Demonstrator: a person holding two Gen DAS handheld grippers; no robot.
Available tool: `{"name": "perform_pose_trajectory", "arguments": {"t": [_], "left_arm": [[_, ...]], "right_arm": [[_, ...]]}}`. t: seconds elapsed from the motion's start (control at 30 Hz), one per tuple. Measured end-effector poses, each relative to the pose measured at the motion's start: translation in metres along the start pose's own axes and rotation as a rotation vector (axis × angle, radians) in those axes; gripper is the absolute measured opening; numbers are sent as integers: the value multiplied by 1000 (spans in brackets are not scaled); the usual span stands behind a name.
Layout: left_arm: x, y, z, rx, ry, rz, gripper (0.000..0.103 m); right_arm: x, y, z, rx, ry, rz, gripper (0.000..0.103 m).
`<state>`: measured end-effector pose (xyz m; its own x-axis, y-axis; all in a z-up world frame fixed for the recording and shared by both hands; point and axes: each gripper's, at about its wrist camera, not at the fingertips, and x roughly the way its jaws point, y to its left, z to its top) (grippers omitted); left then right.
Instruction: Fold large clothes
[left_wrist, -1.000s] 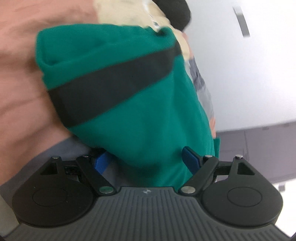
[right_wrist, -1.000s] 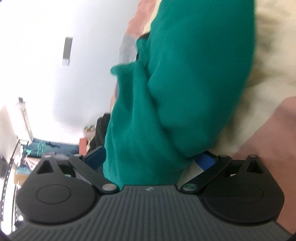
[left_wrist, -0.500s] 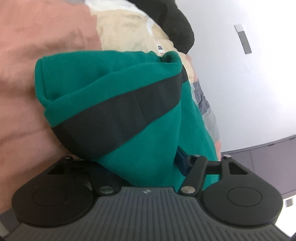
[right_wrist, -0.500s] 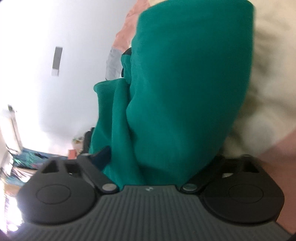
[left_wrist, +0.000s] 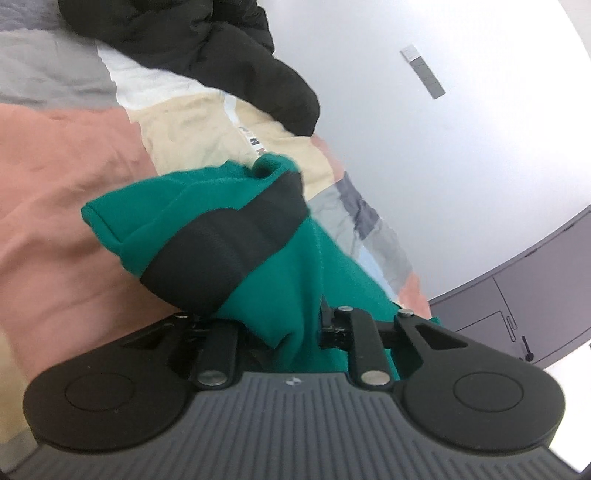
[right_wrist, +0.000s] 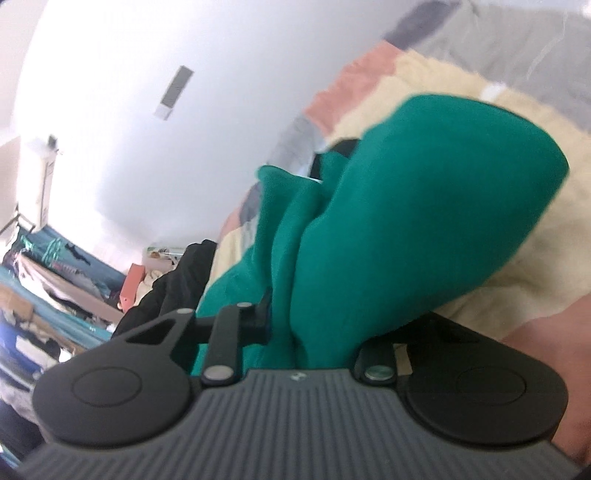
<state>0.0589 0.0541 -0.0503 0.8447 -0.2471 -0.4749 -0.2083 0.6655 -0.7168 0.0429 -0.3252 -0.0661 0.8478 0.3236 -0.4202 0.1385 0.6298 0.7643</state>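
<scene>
A green garment (left_wrist: 280, 266) with a broad black band (left_wrist: 229, 251) lies bunched over a patchwork bedspread (left_wrist: 55, 177). My left gripper (left_wrist: 273, 321) grips a thick fold of it, its jaws closing and its fingertips buried in the cloth. In the right wrist view the same green garment (right_wrist: 406, 221) bulges up from my right gripper (right_wrist: 317, 325), whose jaws are also closing with a wad of cloth pinched between them. The cloth hangs lifted from both grippers.
A black jacket (left_wrist: 192, 40) lies heaped at the far end of the bedspread. A white wall and a grey cabinet (left_wrist: 535, 288) stand to the right. More dark clothing (right_wrist: 173, 288) and cluttered shelves (right_wrist: 44, 277) show at the left of the right wrist view.
Both grippers have gone from wide apart to tight on the green garment. Both have risen and rolled, raising the cloth off the bedspread and bringing more of the bed into view.
</scene>
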Motion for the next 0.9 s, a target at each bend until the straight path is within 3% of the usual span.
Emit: {"name": "perform_pose_trajectory", "arguments": {"t": [0.27,0.47,0.63,0.9], "left_arm": [[-44,-23,-10,41,-13,-14,22],[-46,-25,-15,70,16,-10,24],[-46,-26,-15,68,43,-70,52],[-56,-33,-6,72,-9,-167,54]], "right_arm": [[-56,8,-2,-19,-45,58,32],[-62,4,-4,-27,-39,3,37],[-64,4,-4,-2,-38,42,55],[-71,16,7,-46,-99,134,60]]}}
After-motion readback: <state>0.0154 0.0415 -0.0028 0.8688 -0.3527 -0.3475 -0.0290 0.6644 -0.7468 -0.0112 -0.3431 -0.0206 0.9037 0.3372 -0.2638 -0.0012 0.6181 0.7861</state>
